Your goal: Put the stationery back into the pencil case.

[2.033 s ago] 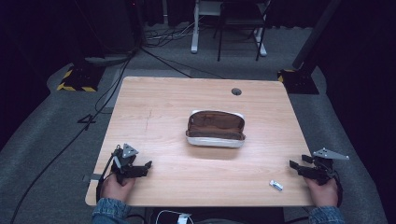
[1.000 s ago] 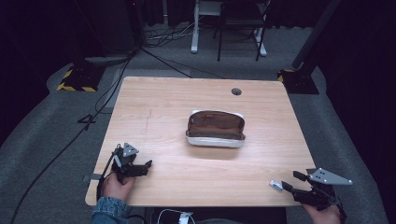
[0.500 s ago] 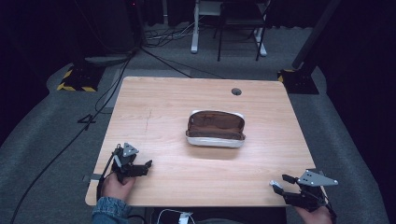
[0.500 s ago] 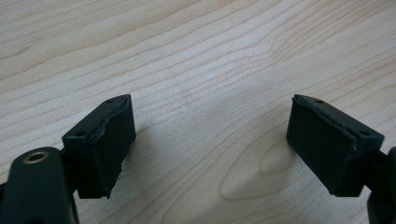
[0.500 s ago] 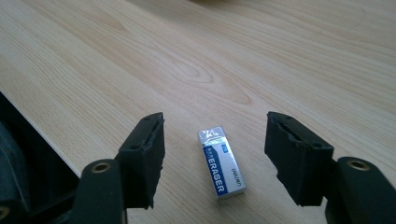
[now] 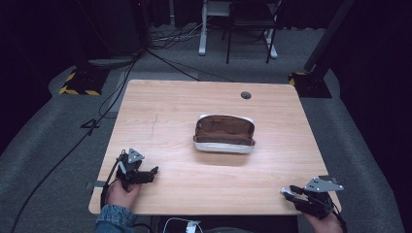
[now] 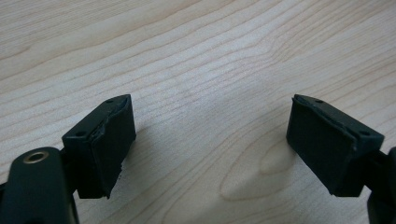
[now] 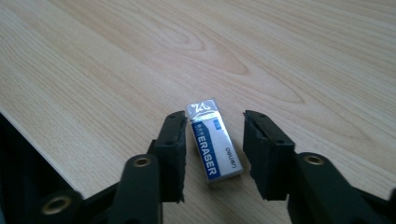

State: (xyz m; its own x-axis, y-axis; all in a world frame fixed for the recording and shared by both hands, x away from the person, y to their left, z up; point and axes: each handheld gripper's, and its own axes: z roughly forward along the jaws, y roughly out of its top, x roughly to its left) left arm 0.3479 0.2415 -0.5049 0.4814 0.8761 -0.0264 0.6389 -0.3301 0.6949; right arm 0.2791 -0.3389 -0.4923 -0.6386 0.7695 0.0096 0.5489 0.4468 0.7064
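Note:
A white and blue eraser (image 8: 213, 142) lies flat on the wooden table, between the jaws of my right gripper (image 8: 212, 140). One jaw touches or nearly touches its side; the other stands a small gap away, so the gripper is open around it. From above, the right gripper (image 6: 290, 192) is at the table's front right corner, with the eraser's white end (image 6: 283, 191) at its tips. My left gripper (image 6: 151, 172) rests open at the front left over bare wood (image 7: 205, 116), nothing between its pads. An open brown pencil case (image 6: 224, 132) with a white rim lies mid-table.
The table's front edge (image 8: 28, 126) runs close beside the eraser in the right gripper view. A cable hole (image 6: 246, 95) sits near the table's far edge. Chair legs and floor cables lie beyond the table.
My right gripper has swung from the right edge down to the front right corner and come around the eraser. The left gripper and the pencil case have not moved.

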